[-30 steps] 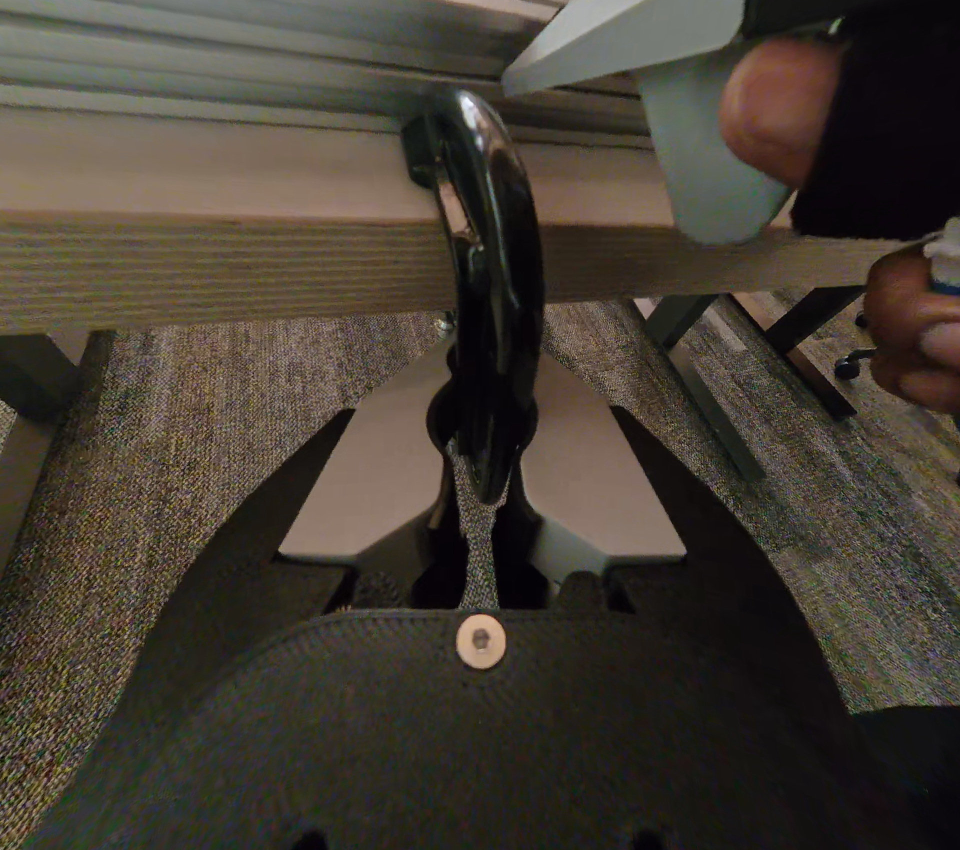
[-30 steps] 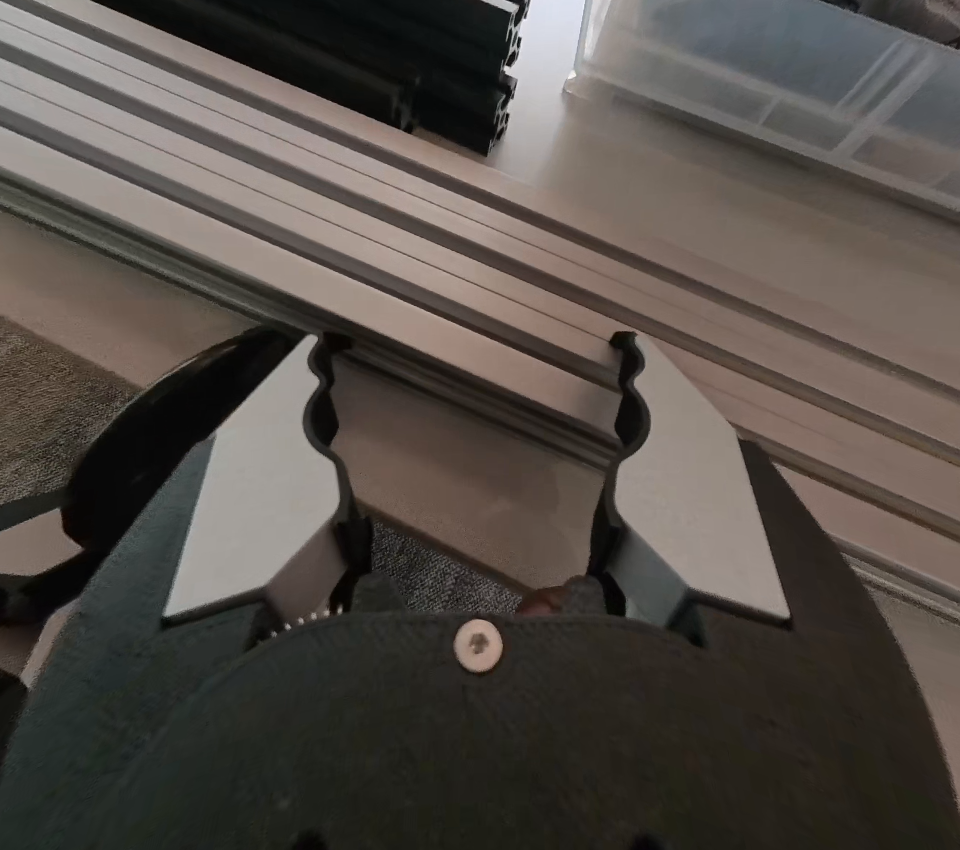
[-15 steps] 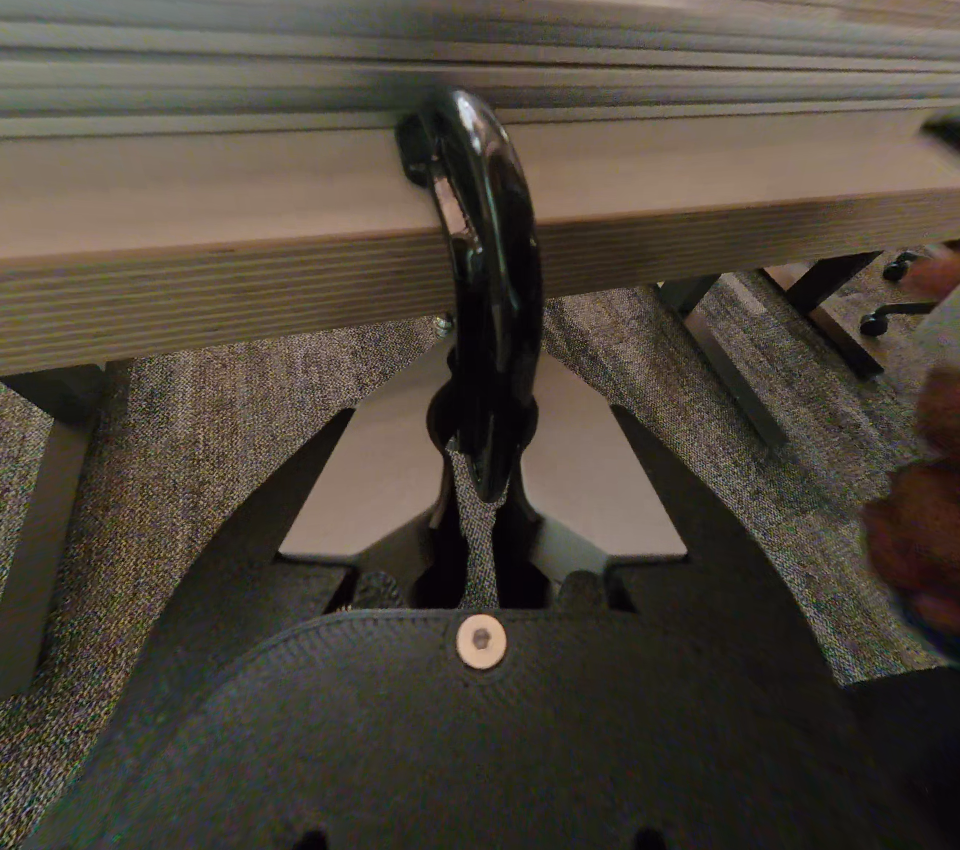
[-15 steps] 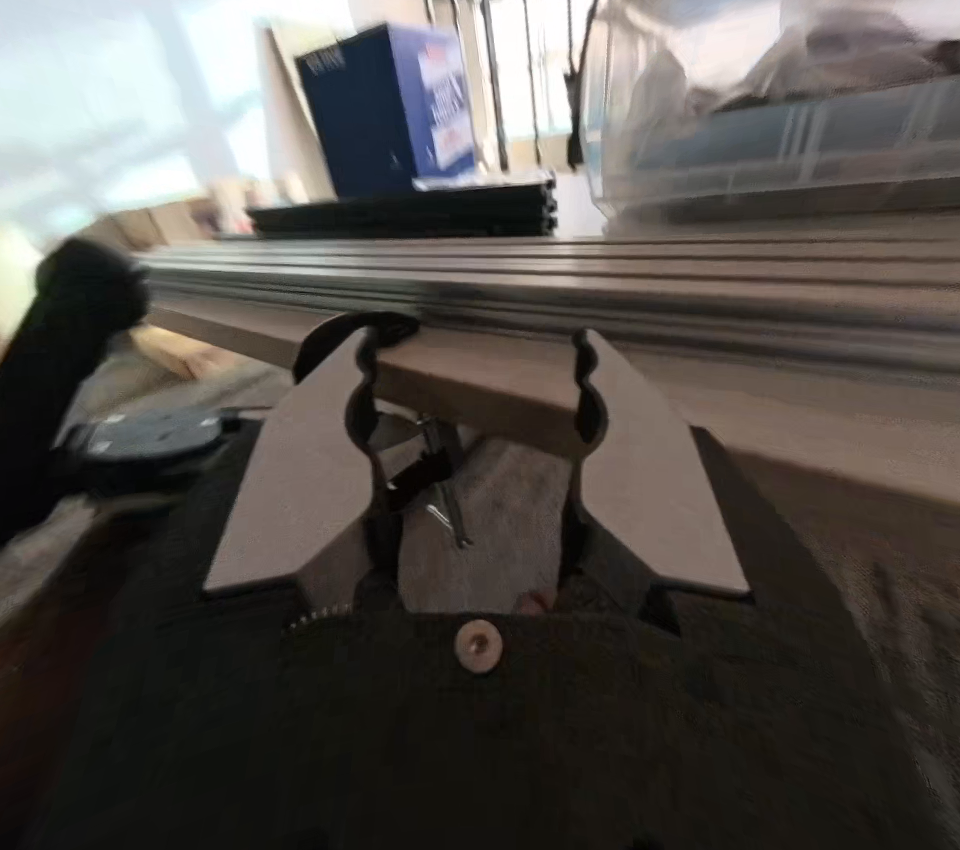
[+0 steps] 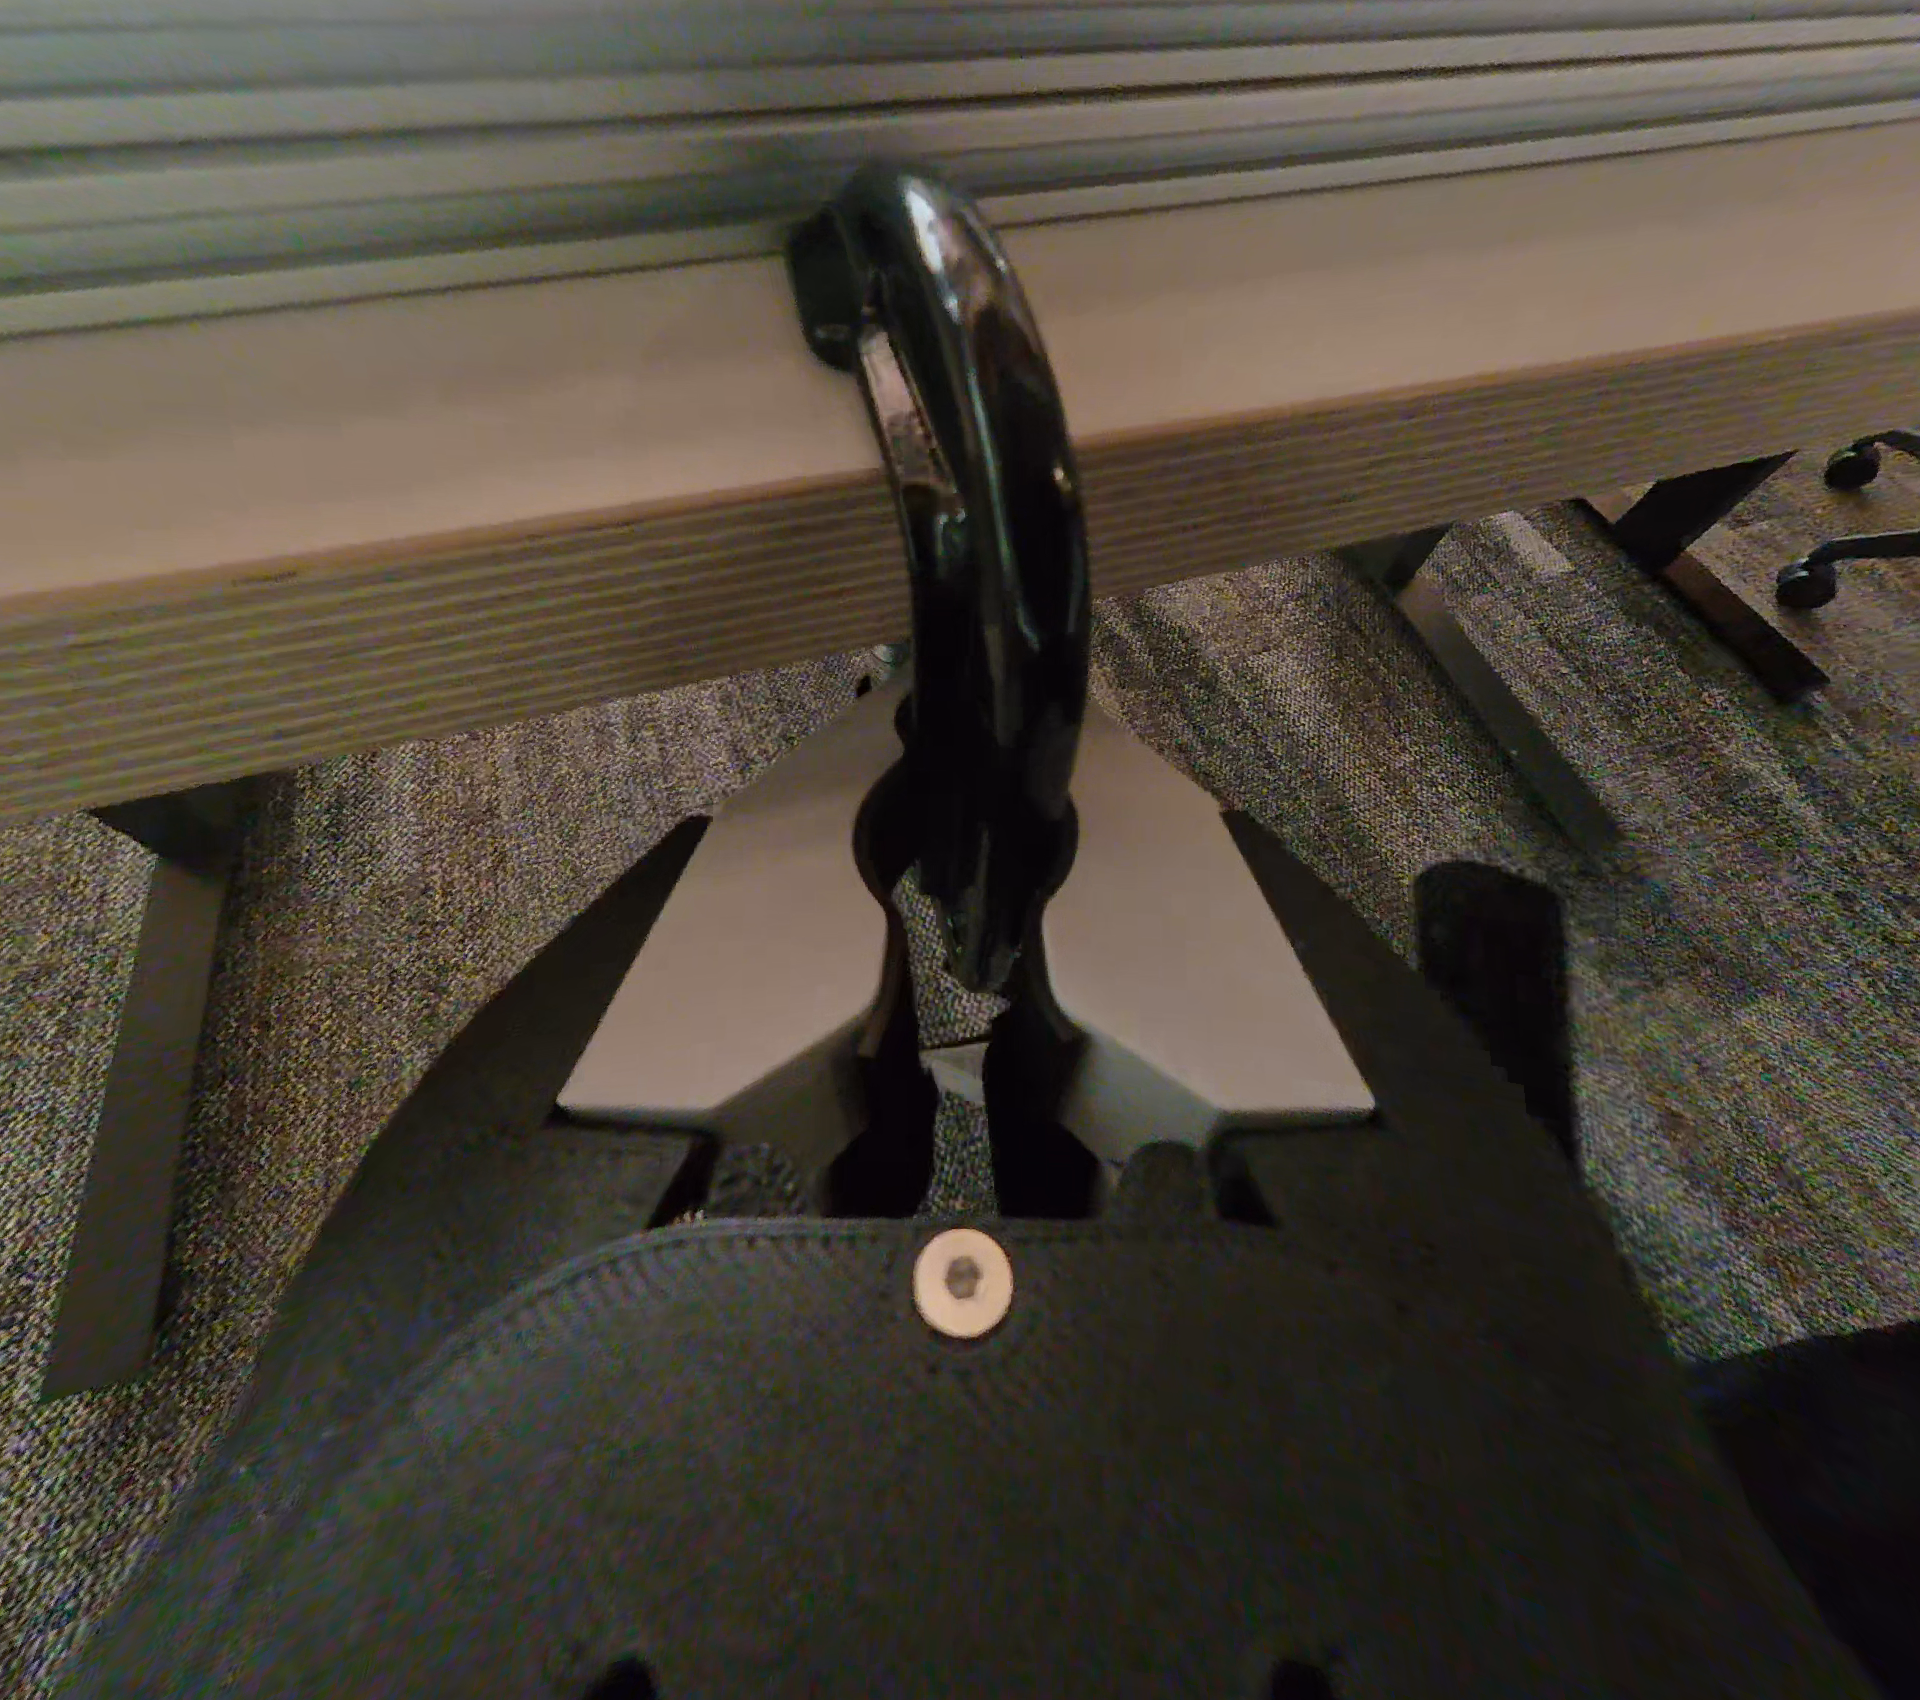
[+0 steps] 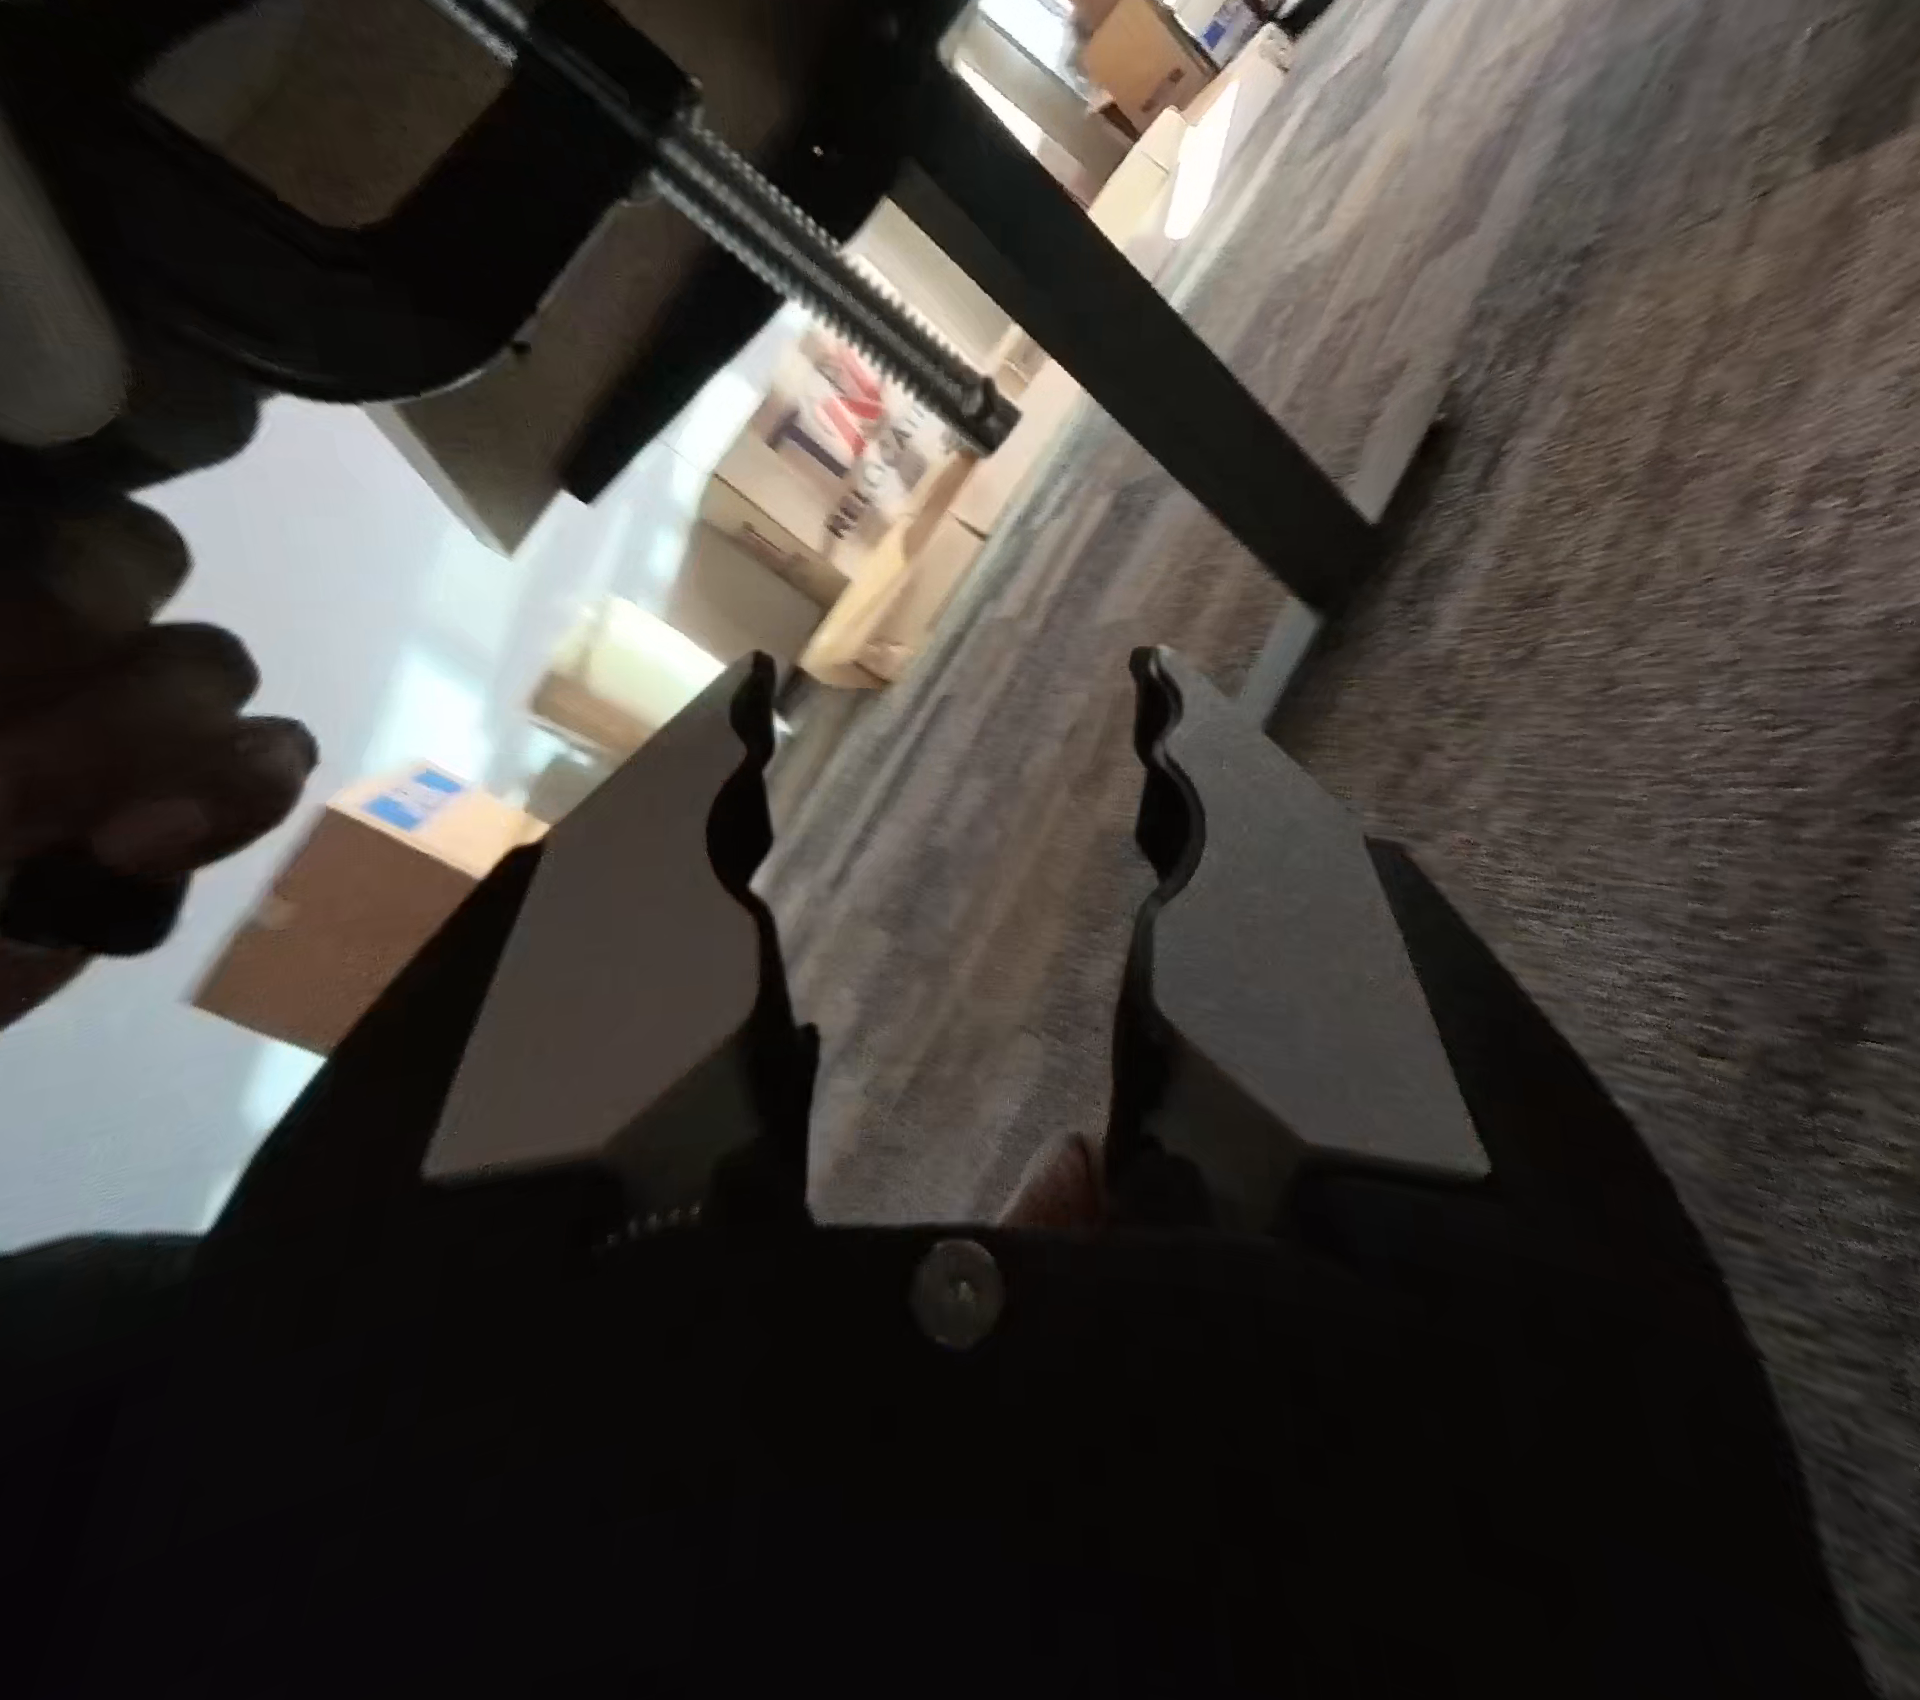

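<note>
A glossy black C-clamp [image 5: 977, 528] hooks over the front edge of a wooden tabletop [image 5: 520, 424], its upper end against a silver aluminium rail [image 5: 623, 123]. My left gripper [image 5: 961, 829] is shut on the clamp's curved back, below the table edge. In the right wrist view the same clamp [image 6: 312, 279] shows from under the table, with its threaded screw [image 6: 790, 237] pointing down and right. My right gripper [image 6: 951, 674] is open and empty, below the screw's end and apart from it. A hand [image 6: 135, 777] shows dark at the left.
Grey carpet [image 6: 1558, 715] lies under the table. A black table leg [image 6: 1143, 362] runs down past the screw. Cardboard boxes [image 6: 353, 902] stand on the floor farther off. Chair castors [image 5: 1829, 528] sit on the carpet at the right.
My right gripper has dropped from above the tabletop to beneath it and tilted, so it looks at the clamp screw from below. The left gripper keeps its hold; the other hand has left its view.
</note>
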Demonstrator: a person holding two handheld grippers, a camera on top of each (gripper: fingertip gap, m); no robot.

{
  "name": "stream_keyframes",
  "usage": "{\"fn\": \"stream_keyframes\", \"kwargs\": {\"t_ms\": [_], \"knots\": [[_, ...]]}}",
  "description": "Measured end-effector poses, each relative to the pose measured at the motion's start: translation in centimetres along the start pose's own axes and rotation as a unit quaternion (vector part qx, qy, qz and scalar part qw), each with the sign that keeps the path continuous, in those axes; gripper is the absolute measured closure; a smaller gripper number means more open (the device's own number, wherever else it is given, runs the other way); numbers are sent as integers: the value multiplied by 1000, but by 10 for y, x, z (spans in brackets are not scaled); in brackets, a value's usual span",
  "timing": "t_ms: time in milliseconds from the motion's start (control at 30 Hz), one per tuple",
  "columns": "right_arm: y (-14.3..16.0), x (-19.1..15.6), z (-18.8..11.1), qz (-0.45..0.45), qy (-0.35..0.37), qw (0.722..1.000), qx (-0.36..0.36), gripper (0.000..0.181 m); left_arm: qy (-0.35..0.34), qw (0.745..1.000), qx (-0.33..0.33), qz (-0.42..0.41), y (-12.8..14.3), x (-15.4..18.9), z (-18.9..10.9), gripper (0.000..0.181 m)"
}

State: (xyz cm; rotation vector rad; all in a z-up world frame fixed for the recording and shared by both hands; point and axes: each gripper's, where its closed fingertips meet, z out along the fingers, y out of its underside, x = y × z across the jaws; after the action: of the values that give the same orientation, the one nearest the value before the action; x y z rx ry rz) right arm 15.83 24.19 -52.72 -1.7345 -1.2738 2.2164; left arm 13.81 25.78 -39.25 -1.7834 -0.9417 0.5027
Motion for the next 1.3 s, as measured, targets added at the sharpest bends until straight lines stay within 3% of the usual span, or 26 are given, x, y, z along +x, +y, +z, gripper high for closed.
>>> {"fn": "stream_keyframes", "kwargs": {"t_ms": [167,333,500,667,733,867,1100,1167,1233,1300], "knots": [[-11,-9,23,98,-97,988,72,100,-2,1000,-8,0,1,0,1,165],[-19,-6,34,88,-144,983,74,99,-1,1000,-13,-1,1,0,0,165],[0,38,45,31,-11,999,22,114,-4,1000,-17,-1,2,0,0,164],[17,38,38,-50,108,993,3,127,-7,1000,-17,-3,2,1,0,165],[31,22,37,-163,143,976,-26,129,-7,1000,-17,-5,2,1,1,165],[39,-5,43,-374,183,908,-50,128,-8,1000,-18,-10,2,2,1,166],[3,-1,48,-503,225,834,-30,112,-16,999,-30,6,3,0,0,165],[4,-3,49,-529,206,823,-32,111,-9,1000,-29,-3,3,1,1,166],[16,-4,50,-521,179,834,-42,112,-7,999,-30,-6,3,3,2,165],[24,1,48,-413,152,897,-41,110,-8,999,-31,-6,3,2,3,165]]}}
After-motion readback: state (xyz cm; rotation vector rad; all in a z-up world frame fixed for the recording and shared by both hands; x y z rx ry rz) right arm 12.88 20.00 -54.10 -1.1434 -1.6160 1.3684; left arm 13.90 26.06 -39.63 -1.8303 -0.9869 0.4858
